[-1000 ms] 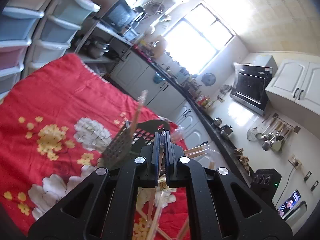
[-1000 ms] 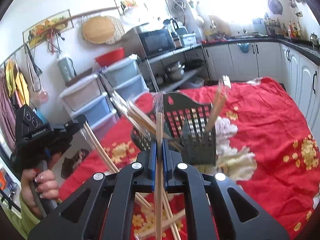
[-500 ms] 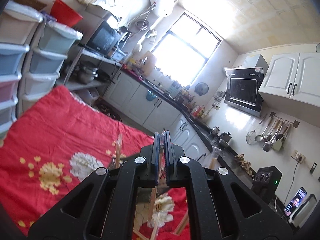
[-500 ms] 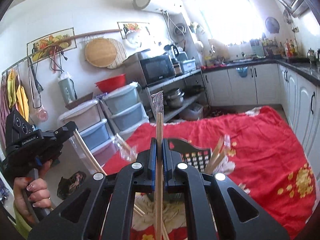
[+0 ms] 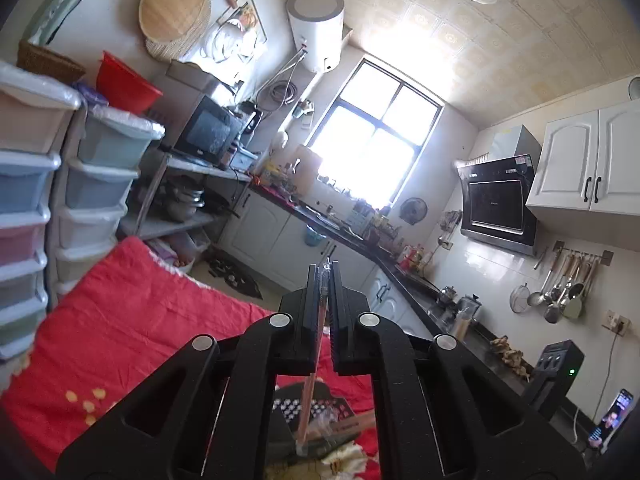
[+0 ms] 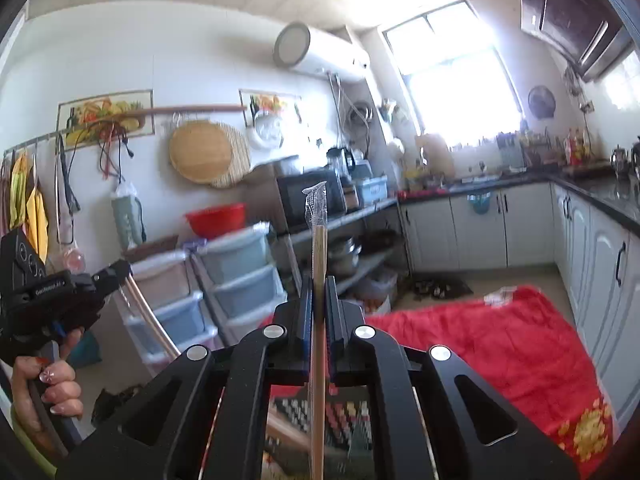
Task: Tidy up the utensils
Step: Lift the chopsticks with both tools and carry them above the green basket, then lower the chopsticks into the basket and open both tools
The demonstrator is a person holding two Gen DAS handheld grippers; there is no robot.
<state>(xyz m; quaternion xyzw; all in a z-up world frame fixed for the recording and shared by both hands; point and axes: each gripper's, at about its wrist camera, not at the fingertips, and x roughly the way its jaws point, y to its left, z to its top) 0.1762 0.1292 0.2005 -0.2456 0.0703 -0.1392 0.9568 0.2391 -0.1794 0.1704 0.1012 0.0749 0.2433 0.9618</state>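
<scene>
My left gripper [image 5: 325,270] is shut on plastic-wrapped wooden chopsticks [image 5: 310,392] that hang down toward the black slotted utensil basket [image 5: 308,408] below it. My right gripper [image 6: 319,282] is shut on another wrapped pair of chopsticks [image 6: 319,248], held upright with the plastic tip above the jaws. The basket [image 6: 352,420] shows low behind the right gripper's fingers. In the right wrist view the left gripper [image 6: 120,270] is at the far left, in a hand, with its chopsticks [image 6: 150,320] slanting down.
A red flowered cloth [image 5: 120,332] covers the table, and it also shows in the right wrist view [image 6: 500,344]. Stacked plastic drawers [image 5: 96,184] stand at the left. White cabinets and a dark counter [image 6: 520,216] line the far wall and right side.
Both grippers have risen and tilted up with their chopsticks. The basket and cloth have dropped to the bottom of both views, and more of the walls and ceiling shows.
</scene>
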